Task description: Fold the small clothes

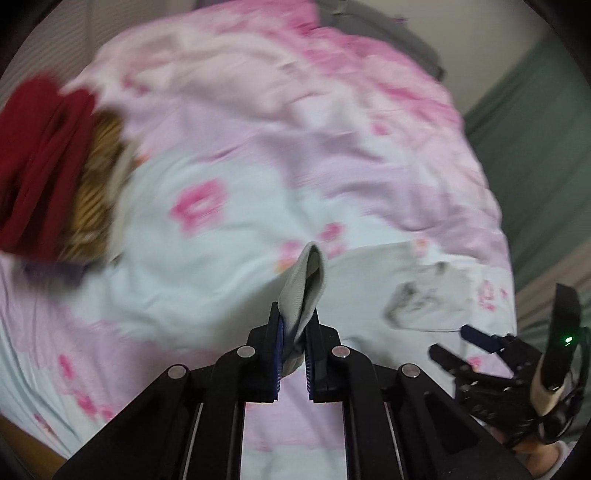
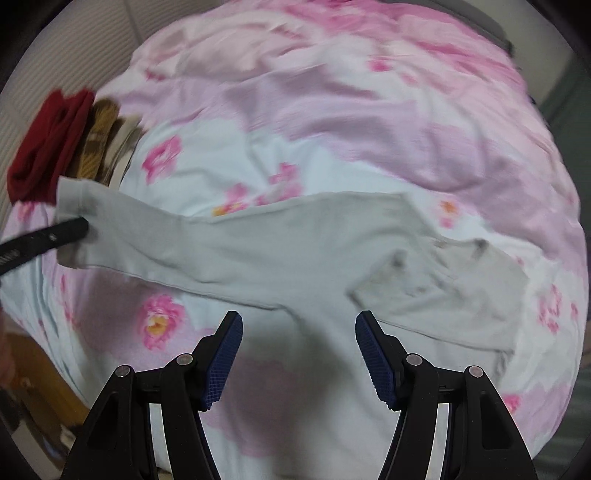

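A pale grey long-sleeved top (image 2: 277, 240) lies spread on the flowered bedcover (image 2: 332, 110). Its body with dark marks is at the right, and one sleeve stretches off to the left. My left gripper (image 1: 295, 321) is shut on the cuff end of that sleeve (image 1: 306, 280), which sticks up folded between the blue pads and is raised off the bed. In the right wrist view a black left finger (image 2: 70, 229) shows at the cuff. My right gripper (image 2: 299, 325) hangs open above the top's underarm area with nothing between its fingers. It also shows low at the right in the left wrist view, right gripper (image 1: 452, 341).
A pile of clothes, dark red (image 1: 40, 158) and mustard striped (image 1: 96, 192), sits on the bed's left side, also seen as the red pile (image 2: 48, 147). Green fabric (image 1: 535, 147) borders the bed at the right. A grey pillow (image 1: 369, 26) lies at the far end.
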